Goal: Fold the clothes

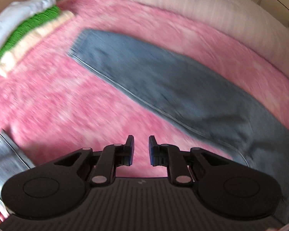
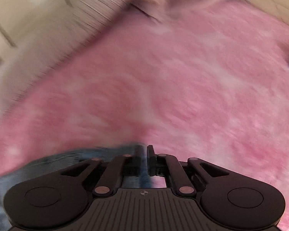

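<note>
Denim dominates the left wrist view: a long blue-grey pair of jeans (image 1: 163, 84) lies flat on the fluffy pink blanket (image 1: 71, 104), one leg running from ahead-left of the left gripper (image 1: 141, 150) across to its right, where the cloth widens and passes under the gripper's right side. The leg's stitched seam edge faces the gripper; its hem end lies far ahead and to the left. A second strip of denim shows at the gripper's lower left. The left gripper is empty, its fingers parted by a narrow gap, with only bare blanket between and just ahead of them. Far ahead-left sits a stack of folded clothes (image 1: 23, 30), white over green over cream, well apart from the jeans. A pale white pillow (image 1: 202, 9) borders the blanket's far edge.

The right gripper (image 2: 144, 154) is closed onto a blue denim edge (image 2: 98, 154), which bunches off to its left and below. Ahead and to its right the pink blanket lies open and bare. The blanket's edge runs diagonally ahead-left. The pictures are blurred.
</note>
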The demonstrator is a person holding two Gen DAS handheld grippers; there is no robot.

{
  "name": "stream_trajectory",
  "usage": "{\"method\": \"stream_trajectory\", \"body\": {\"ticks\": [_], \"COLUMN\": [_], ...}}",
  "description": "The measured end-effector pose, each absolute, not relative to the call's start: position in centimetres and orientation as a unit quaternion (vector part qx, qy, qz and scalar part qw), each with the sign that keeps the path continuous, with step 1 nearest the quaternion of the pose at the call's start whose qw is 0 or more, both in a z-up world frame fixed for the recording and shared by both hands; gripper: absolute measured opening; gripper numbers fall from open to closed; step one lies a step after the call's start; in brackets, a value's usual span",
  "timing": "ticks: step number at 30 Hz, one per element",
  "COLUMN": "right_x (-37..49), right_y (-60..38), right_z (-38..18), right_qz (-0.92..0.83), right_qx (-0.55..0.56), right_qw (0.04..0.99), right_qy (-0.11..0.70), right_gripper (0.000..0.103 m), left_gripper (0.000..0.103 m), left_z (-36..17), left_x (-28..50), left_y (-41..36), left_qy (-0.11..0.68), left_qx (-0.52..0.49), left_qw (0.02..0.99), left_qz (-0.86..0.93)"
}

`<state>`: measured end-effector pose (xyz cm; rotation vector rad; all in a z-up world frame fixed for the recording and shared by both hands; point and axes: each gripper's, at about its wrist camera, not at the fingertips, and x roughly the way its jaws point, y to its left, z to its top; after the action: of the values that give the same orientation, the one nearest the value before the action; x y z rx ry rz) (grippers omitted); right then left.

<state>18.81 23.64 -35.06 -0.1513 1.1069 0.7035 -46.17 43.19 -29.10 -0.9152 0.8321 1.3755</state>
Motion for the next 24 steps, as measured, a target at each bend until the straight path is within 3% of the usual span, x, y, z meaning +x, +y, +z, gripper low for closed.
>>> {"method": "stream_trajectory", "body": {"ticks": [3, 6, 12, 18, 24], "right_x": [18.9, 18.0, 12.4, 8.6, 8.0], "right_y": [20.4, 15.9, 5.5, 7.4, 12.1], "right_z": [-33.4, -32.2, -32.4, -31.0, -35.7], "right_qz": [0.349, 0.368, 0.362, 0.481, 0.574], "right_qx": [-0.006, 0.041, 0.003, -0.097, -0.248], "right_qw": [0.783, 0.753, 0.717, 0.693, 0.622], "right_qy": [0.515, 0.544, 0.596, 0.529, 0.471], "right_gripper": [0.050, 0.052, 0.052, 0.052, 0.052], "left_gripper": [0.013, 0.013, 0.014, 0.014, 0.015], "left_z": [-30.2, -31.4, -32.4, -33.3, -33.4], "left_x": [-45.0, -44.4, -44.3, -43.1, -40.9], "left_y": [41.5, 39.7, 36.6, 35.0, 34.6], "left_qy": [0.366, 0.367, 0.363, 0.365, 0.367], "left_qx": [-0.407, -0.427, -0.467, -0.483, -0.484], "left_qw": [0.604, 0.599, 0.587, 0.590, 0.612], "left_qz": [0.579, 0.569, 0.553, 0.535, 0.506]}}
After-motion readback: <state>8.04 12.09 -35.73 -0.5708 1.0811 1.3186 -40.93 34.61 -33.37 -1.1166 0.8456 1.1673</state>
